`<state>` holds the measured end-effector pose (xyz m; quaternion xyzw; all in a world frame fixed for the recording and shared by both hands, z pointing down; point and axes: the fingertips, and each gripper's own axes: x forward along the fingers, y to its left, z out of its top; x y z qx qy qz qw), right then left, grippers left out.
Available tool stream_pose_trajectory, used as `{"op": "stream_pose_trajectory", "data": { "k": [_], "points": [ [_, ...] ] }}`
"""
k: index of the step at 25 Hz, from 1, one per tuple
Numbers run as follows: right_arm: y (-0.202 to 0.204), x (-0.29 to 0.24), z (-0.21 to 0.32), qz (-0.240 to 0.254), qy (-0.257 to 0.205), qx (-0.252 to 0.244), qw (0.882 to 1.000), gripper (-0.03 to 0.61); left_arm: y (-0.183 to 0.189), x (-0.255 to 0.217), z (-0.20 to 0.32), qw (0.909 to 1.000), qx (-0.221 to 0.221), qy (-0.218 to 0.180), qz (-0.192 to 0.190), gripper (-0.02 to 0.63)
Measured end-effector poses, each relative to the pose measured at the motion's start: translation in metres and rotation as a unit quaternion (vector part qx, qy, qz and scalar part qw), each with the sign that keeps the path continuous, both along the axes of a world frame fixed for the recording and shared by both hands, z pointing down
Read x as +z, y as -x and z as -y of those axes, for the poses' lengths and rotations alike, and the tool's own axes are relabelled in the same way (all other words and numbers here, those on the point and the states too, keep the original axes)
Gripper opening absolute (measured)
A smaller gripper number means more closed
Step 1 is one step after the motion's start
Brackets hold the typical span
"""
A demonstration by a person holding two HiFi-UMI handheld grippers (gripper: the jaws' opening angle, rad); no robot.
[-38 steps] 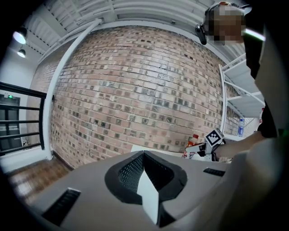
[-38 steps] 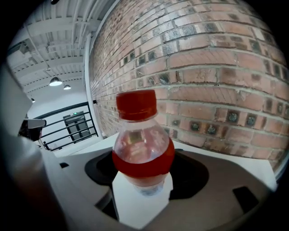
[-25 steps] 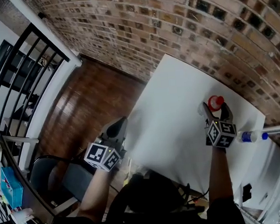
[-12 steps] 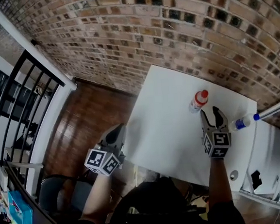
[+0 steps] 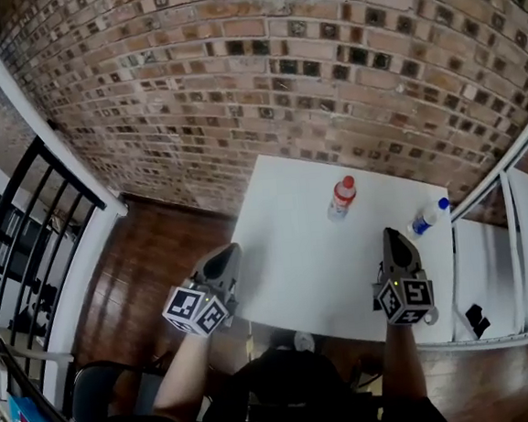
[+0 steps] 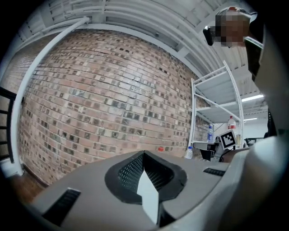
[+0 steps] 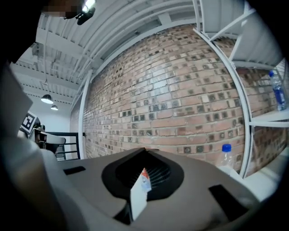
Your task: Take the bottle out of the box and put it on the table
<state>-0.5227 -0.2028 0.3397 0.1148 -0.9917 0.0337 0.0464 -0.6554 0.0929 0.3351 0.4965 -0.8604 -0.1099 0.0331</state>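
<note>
Peeking past closed right tool (image 5: 397, 240): bottle (image 7: 145, 178) sliver.

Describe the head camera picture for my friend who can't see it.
A red-capped bottle stands on a white table by a brick wall, with nothing holding it. The left gripper and right gripper hover near the table's front edge, both shut and empty. A blue-capped bottle is near the right edge.

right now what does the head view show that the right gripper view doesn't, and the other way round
Only the head view: the wooden floor and the marker cube on the right gripper. Only the right gripper view: the ceiling lamps. Both: the brick wall, the blue-capped bottle and the red-capped bottle, on the white table.
</note>
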Motion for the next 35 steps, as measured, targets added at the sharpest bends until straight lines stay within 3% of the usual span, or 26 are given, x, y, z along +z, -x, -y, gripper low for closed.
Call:
{"op": "stream_pose_trajectory", "data": {
  "k": [15,22,31,35],
  "points": [
    [-0.103,-0.005,-0.052,0.008,0.015,0.059,0.998,0.003,-0.048,-0.027,-0.011,0.9954,0.081,-0.040,0.032,0.004],
    [-0.163,-0.014,-0.046,0.013,0.018,0.098,0.995,0.005,-0.072,-0.030,0.032,0.9888,0.135,-0.062,0.020,0.003],
    [-0.286,-0.019,-0.001,0.013,0.010,0.186,0.982,0.005,-0.160,-0.037,0.132,0.9703,0.229,-0.077,0.011,0.003],
    [-0.352,-0.040,0.019,0.032,-0.006,0.235,0.971,0.005,-0.221,-0.050,0.183,0.9544,0.285,-0.087,0.016,0.004]
  ]
}}
